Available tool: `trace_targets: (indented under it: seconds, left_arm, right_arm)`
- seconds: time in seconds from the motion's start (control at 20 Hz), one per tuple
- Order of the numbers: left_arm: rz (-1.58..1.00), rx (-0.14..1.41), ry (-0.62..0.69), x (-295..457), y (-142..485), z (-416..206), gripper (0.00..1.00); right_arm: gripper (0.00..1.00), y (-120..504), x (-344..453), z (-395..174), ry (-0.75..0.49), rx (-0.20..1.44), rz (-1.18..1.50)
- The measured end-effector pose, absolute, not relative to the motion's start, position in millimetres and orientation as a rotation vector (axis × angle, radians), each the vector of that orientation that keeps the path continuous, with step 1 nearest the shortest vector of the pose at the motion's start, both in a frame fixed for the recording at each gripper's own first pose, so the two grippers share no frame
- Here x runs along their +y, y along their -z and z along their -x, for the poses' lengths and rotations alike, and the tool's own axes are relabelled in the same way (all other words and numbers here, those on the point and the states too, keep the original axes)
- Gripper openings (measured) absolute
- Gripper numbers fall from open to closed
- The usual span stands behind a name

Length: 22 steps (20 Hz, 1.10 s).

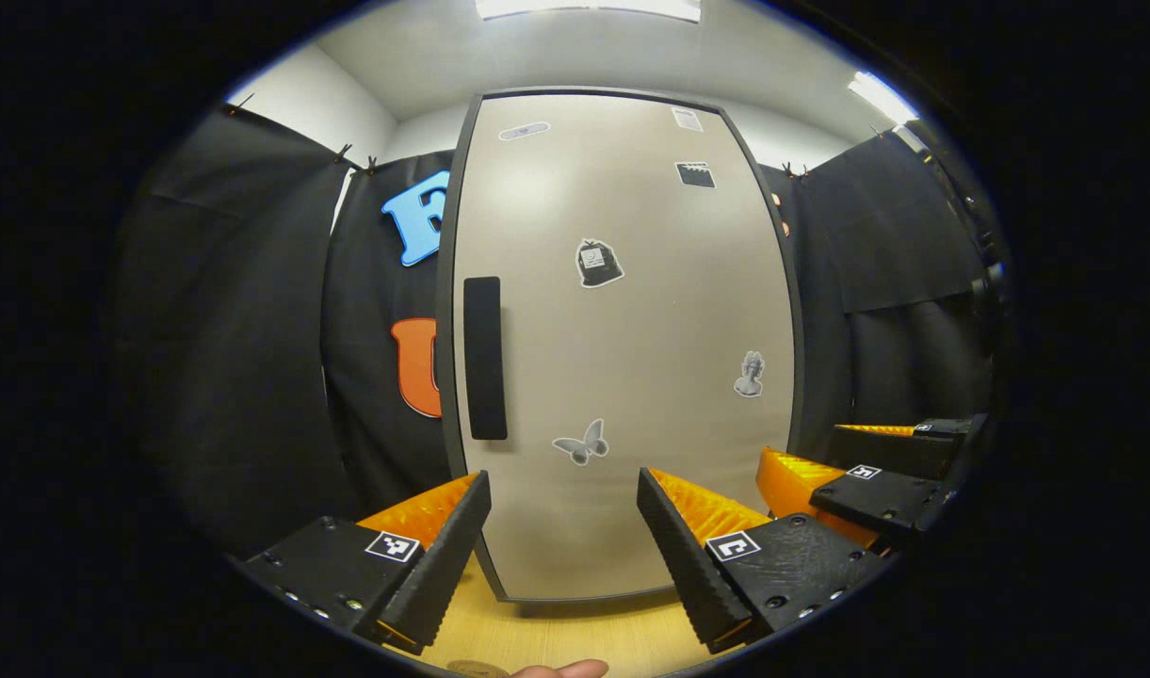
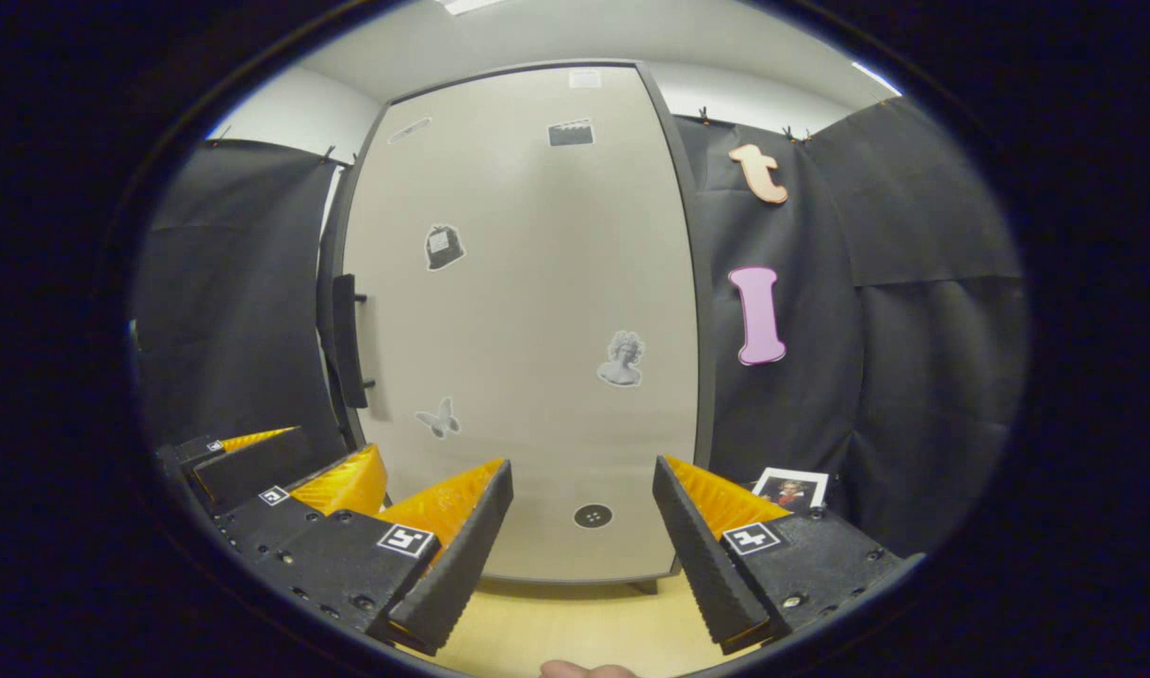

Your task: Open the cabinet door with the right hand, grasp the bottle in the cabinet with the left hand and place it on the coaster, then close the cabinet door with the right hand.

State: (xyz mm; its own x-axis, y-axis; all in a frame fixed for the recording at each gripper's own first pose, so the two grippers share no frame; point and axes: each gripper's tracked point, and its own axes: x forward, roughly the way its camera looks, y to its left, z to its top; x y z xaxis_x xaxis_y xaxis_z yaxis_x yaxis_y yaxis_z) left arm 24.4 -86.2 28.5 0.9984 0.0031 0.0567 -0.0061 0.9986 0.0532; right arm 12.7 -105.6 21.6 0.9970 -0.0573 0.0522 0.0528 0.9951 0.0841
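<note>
Your left gripper and right gripper both gape wide, holding nothing, above the wooden table. Ahead stands the cabinet door, shut, its black handle at the left edge. Black cloth walls it on both sides.

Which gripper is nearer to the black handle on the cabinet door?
Left, probably. The handle is on the door's left edge. The left gripper is just below and right of it; the right gripper is further right, before the door's middle.
</note>
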Motion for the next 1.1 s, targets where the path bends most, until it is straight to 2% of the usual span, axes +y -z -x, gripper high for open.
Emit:
trace_targets:
  seconds: [0.25, 0.4, 0.45, 0.55, 0.6, 0.65, 0.75, 0.85, 0.9, 0.95, 1.1]
  left_arm:
    - [-0.019, -0.116, -0.007, -87, -51, -27, 0.95]
    - [-0.002, -0.091, 0.000, -89, -41, -25, 0.94]
    - [-0.007, -0.084, 0.002, -90, -39, -23, 0.94]
    - [-0.017, -0.091, 0.006, -90, -40, -22, 0.94]
    - [-0.017, -0.098, 0.009, -89, -41, -20, 0.94]
    - [-0.012, -0.098, 0.018, -91, -40, -18, 0.94]
    - [0.006, -0.099, 0.051, -94, -39, -9, 0.94]
    - [-0.001, -0.114, 0.074, -95, -43, 3, 0.94]
    - [-0.009, -0.124, 0.078, -94, -46, 8, 0.94]
    - [-0.008, -0.131, 0.078, -89, -46, 13, 0.94]
    - [0.019, -0.142, 0.088, -80, -45, 35, 0.94]
  right_arm:
    - [0.98, -16, -105, -10, 0.058, -0.033, -0.050]
    - [0.95, -19, -104, -4, 0.060, -0.047, -0.040]
    - [0.98, -21, -105, -3, 0.062, -0.054, -0.040]
    - [0.94, -24, -106, 0, 0.068, -0.062, -0.030]
    - [0.98, -23, -104, 0, 0.061, -0.065, -0.031]
    - [0.95, -25, -102, 0, 0.058, -0.068, -0.029]
    - [0.98, -31, -100, -1, 0.055, -0.073, -0.014]
    - [0.98, -37, -92, -5, 0.032, -0.087, -0.002]
    - [0.95, -42, -89, -8, 0.022, -0.096, 0.007]
    - [0.98, -45, -85, -11, 0.010, -0.104, 0.019]
    - [0.98, -62, -66, -28, -0.048, -0.133, 0.041]
